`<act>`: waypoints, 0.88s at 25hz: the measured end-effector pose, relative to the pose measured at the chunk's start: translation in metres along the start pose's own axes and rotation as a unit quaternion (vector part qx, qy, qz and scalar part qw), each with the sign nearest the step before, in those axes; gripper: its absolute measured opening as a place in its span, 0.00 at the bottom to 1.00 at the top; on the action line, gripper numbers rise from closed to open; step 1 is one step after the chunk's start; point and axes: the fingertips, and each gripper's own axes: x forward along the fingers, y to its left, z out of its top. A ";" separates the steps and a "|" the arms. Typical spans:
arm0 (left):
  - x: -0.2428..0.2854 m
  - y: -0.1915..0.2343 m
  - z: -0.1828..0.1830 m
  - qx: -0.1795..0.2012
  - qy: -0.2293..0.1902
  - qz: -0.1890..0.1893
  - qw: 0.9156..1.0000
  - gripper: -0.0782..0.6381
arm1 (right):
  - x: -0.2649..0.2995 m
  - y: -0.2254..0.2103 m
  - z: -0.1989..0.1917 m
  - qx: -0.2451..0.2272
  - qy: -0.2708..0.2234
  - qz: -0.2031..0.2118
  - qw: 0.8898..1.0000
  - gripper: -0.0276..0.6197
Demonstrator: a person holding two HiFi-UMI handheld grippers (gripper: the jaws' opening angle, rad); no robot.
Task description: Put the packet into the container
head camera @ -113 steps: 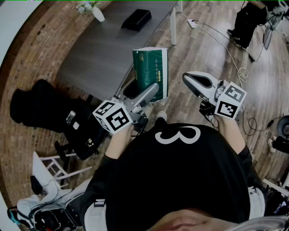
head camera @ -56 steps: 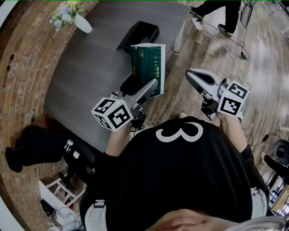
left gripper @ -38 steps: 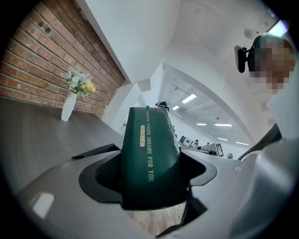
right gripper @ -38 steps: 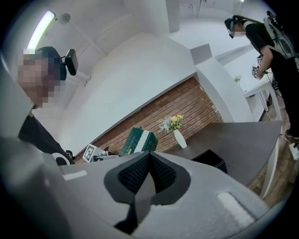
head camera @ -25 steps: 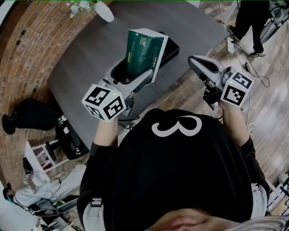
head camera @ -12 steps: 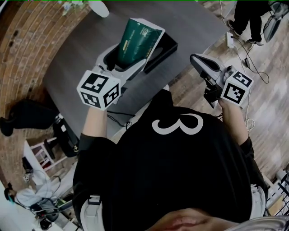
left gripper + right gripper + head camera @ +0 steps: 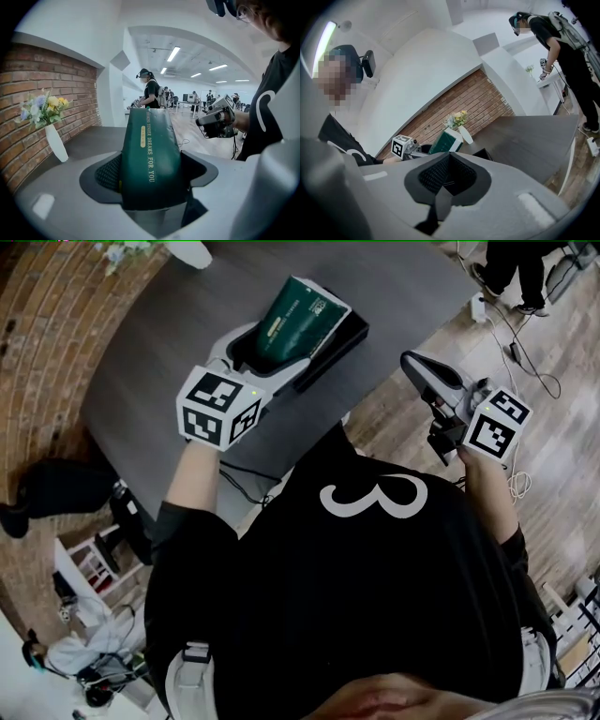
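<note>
A dark green packet [image 7: 300, 315] with a white end is clamped in my left gripper [image 7: 278, 348], which is shut on its lower part. In the head view the packet hangs tilted over the black rectangular container [image 7: 344, 337] on the grey table [image 7: 187, 324]; whether they touch is hidden. The left gripper view shows the packet [image 7: 150, 150] standing between the two jaws, gold lettering down its side. My right gripper [image 7: 413, 363] is held off the table's edge, over the wooden floor, shut with nothing in it [image 7: 445, 185]. From the right gripper view the packet [image 7: 446, 140] appears far off.
A white vase of flowers [image 7: 52, 136] stands on the table's far left. People [image 7: 151, 93] stand in the room behind. Cables [image 7: 525, 329] run over the wooden floor at the right. A black bag [image 7: 47, 493] lies by the brick wall.
My left gripper has carried the packet from beside the table up and forward until it hangs over the black container, tilting it. The right gripper has kept its place.
</note>
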 end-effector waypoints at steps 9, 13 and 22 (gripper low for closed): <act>0.044 0.010 -0.034 -0.003 0.063 -0.019 0.998 0.68 | -0.004 -0.021 -0.002 0.013 -0.002 -0.019 1.000 0.05; 0.055 0.013 -0.044 0.001 0.086 -0.033 0.996 0.68 | -0.008 -0.028 -0.004 0.024 -0.002 -0.030 0.999 0.05; 0.073 0.017 -0.070 0.017 0.126 -0.034 0.991 0.68 | -0.017 -0.040 -0.015 0.036 -0.001 -0.046 0.998 0.05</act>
